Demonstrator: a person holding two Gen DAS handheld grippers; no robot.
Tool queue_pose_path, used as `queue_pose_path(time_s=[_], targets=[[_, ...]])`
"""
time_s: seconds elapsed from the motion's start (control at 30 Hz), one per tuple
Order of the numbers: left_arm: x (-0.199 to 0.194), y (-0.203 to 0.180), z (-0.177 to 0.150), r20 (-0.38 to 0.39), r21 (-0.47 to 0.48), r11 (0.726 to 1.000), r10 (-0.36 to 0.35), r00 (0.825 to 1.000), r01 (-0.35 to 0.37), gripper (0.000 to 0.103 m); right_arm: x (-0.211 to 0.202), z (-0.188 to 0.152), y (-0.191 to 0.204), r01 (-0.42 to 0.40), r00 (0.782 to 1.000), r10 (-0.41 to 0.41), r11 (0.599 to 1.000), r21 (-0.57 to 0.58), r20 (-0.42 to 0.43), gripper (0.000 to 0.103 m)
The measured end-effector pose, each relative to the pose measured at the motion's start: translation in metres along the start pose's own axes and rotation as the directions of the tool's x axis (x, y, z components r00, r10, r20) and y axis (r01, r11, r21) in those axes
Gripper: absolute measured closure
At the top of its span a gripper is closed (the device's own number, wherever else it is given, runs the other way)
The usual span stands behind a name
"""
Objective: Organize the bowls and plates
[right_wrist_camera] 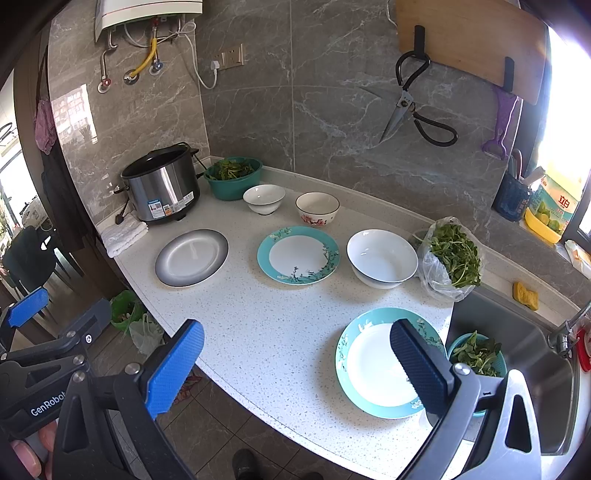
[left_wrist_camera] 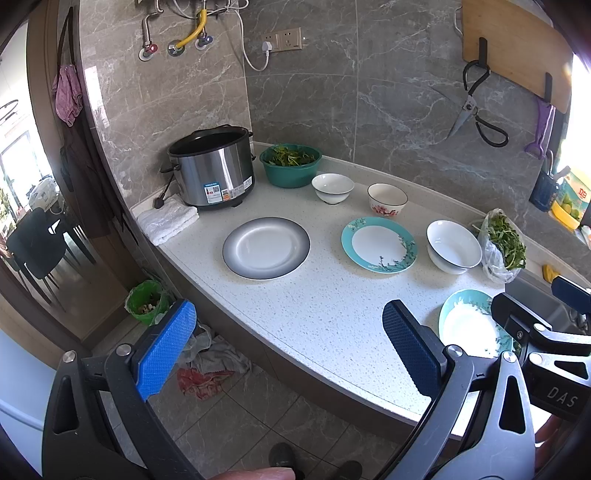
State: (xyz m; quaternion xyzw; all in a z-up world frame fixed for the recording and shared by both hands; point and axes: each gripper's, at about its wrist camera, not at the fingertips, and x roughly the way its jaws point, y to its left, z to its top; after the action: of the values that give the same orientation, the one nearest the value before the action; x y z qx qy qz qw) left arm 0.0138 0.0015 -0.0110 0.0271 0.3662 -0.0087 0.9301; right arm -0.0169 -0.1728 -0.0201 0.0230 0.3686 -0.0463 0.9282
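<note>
Both tongs are standing wide and holding nothing: the left gripper is hanging over the counter's front edge, the right gripper just beside the nearest teal plate. The grey plate, second teal plate and three bowls, the big white bowl among them, are lying apart and unstacked, so the right gripper is probably lining up for that near plate first.

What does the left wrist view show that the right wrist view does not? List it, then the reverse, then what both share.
Only the left wrist view: rags on the floor under the counter edge.

Only the right wrist view: the sink, a small teal bowl of greens inside it, the faucet, and a water heater on the wall.

Both: grey plate, two teal plates, three bowls, cooker, scissors, both claws open.
</note>
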Motion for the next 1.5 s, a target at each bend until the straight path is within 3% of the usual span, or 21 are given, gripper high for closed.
queue_pose_path(time_s=[1.5], targets=[[0.0038, -0.0013, -0.0008, -0.004, -0.002, 1.000, 0.003, 1.000, -0.003, 0.000, 0.0018, 0.0012, -0.0023, 0.000, 1.000, 0.000, 1.000, 0.000, -0.005, 0.000]])
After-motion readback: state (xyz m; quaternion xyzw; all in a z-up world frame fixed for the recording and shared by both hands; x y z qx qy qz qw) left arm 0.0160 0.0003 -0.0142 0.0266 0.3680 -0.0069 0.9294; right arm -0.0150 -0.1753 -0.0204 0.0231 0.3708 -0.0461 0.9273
